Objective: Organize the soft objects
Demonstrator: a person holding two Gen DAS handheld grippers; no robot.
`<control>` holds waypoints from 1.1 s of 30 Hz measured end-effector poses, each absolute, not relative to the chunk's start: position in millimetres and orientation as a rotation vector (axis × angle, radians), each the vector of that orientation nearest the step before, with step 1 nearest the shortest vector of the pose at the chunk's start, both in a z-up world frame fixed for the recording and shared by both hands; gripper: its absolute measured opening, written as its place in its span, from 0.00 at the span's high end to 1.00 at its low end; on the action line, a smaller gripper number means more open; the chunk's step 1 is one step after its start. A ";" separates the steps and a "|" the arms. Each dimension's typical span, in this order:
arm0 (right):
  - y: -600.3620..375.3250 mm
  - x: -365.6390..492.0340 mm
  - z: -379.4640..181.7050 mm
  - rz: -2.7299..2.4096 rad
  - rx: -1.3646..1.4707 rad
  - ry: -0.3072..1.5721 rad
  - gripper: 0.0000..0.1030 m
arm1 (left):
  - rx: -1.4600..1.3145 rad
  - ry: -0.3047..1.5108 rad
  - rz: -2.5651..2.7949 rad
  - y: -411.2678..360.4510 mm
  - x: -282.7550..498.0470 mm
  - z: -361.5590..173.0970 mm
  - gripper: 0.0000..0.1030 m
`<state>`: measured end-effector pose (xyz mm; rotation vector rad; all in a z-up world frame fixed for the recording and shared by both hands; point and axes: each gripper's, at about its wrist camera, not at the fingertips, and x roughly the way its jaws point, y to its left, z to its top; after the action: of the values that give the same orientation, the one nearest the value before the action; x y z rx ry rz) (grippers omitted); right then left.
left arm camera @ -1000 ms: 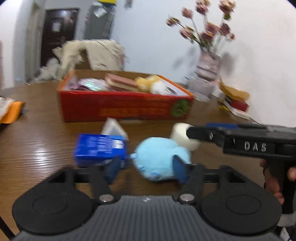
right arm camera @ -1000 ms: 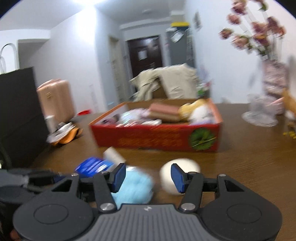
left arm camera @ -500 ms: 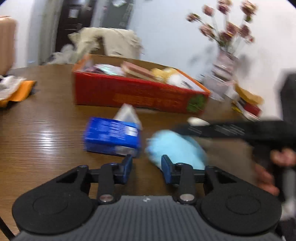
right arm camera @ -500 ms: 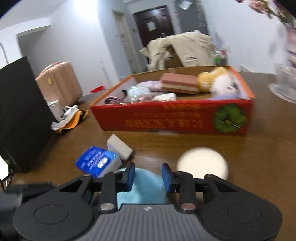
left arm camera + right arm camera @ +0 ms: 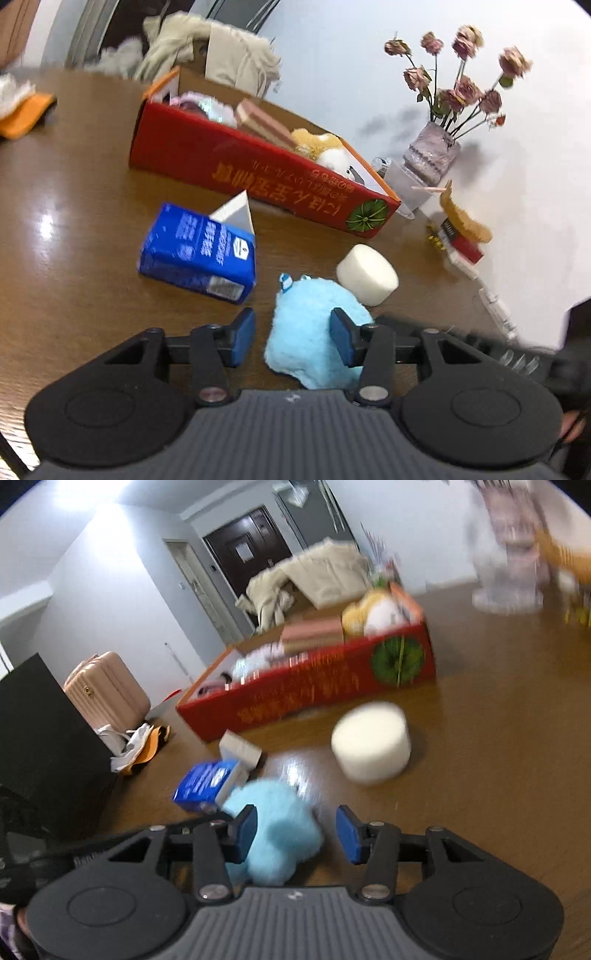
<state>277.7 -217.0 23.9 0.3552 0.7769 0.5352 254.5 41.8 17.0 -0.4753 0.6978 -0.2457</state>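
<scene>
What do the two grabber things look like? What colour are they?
Both look alike. The left gripper and right gripper are black, with two round discs, a ribbed grey middle, silver screws and blue pads on the fingertips. No cables show.

Brown wooden table [image 5: 74, 192], red box [image 5: 229, 173], blue carton [image 5: 195, 251], blue plush [image 5: 314, 332], white foam cylinder [image 5: 367, 275], glass vase [image 5: 434, 153]

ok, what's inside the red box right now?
In the red box: a pink striped block, a yellow-and-white plush at the green-logo end, and pale crinkly packets at the far end. The front wall hides the bottom, so anything lower cannot be seen.
</scene>
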 end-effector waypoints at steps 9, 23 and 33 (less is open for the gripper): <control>-212.6 303.6 57.2 0.577 0.392 0.652 0.67 | -0.480 0.587 -0.291 39.1 276.7 65.9 0.71; -139.5 515.0 53.2 0.511 0.172 0.835 0.82 | -0.398 0.707 -0.149 65.6 453.6 61.2 0.70; -145.3 473.7 84.6 0.488 0.096 0.744 0.78 | -0.347 0.609 -0.159 81.6 388.8 92.7 0.63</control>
<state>473.7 -145.3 84.6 0.0960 0.7441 0.4881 388.8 81.6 92.7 -0.3466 0.6093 -0.1591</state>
